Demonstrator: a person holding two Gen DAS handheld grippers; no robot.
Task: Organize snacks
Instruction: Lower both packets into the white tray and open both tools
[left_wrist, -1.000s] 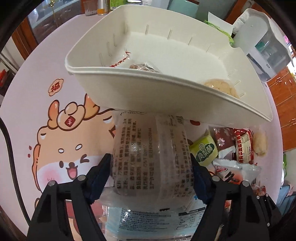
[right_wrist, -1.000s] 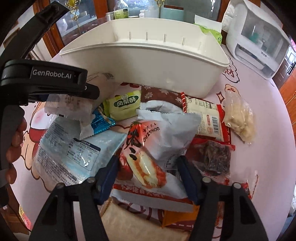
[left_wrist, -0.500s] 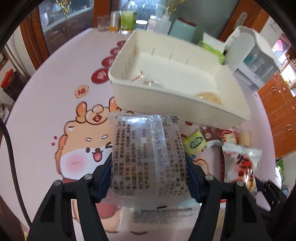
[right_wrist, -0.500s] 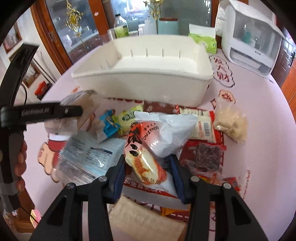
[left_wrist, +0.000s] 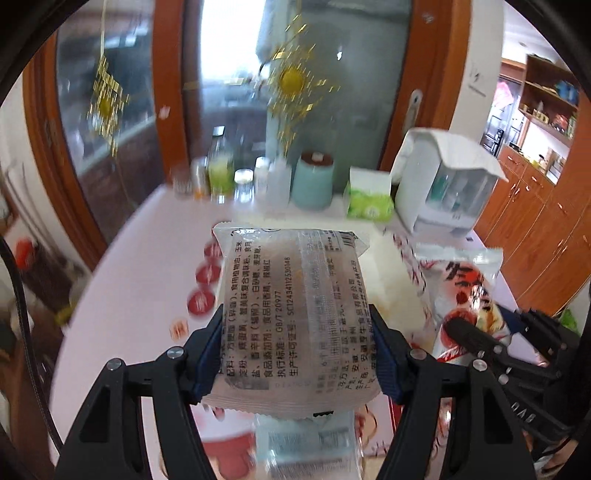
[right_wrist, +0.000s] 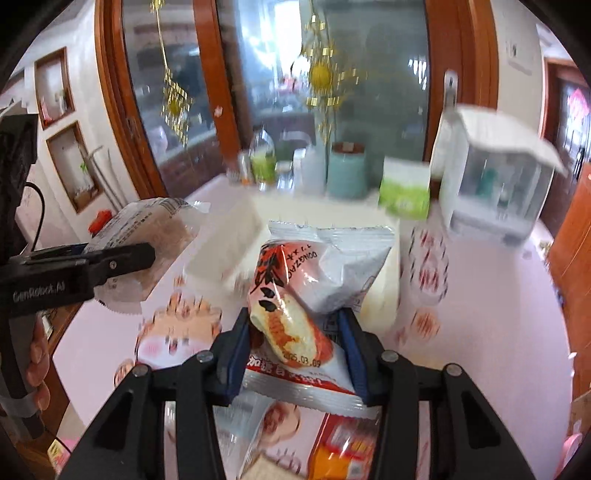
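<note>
My left gripper (left_wrist: 297, 350) is shut on a clear snack packet with black print (left_wrist: 295, 310), held high above the pink table (left_wrist: 140, 266). My right gripper (right_wrist: 293, 347) is shut on a white and orange snack bag (right_wrist: 314, 288), also lifted. The white bin (right_wrist: 229, 247) lies blurred beyond both packets; part of it shows in the left wrist view (left_wrist: 391, 288). The left gripper with its packet (right_wrist: 147, 236) shows at the left of the right wrist view. The right bag (left_wrist: 465, 288) shows at the right of the left wrist view.
At the table's far edge stand bottles (left_wrist: 221, 173), a teal canister (left_wrist: 314, 181), a green tissue box (left_wrist: 369, 195) and a white dispenser (left_wrist: 447, 188). More snack packets (right_wrist: 343, 446) lie on the table below the right gripper. A glass door is behind.
Both grippers have risen and tilted up with their packets. The bin and the snack pile have dropped low in both views; the room's back wall now fills them.
</note>
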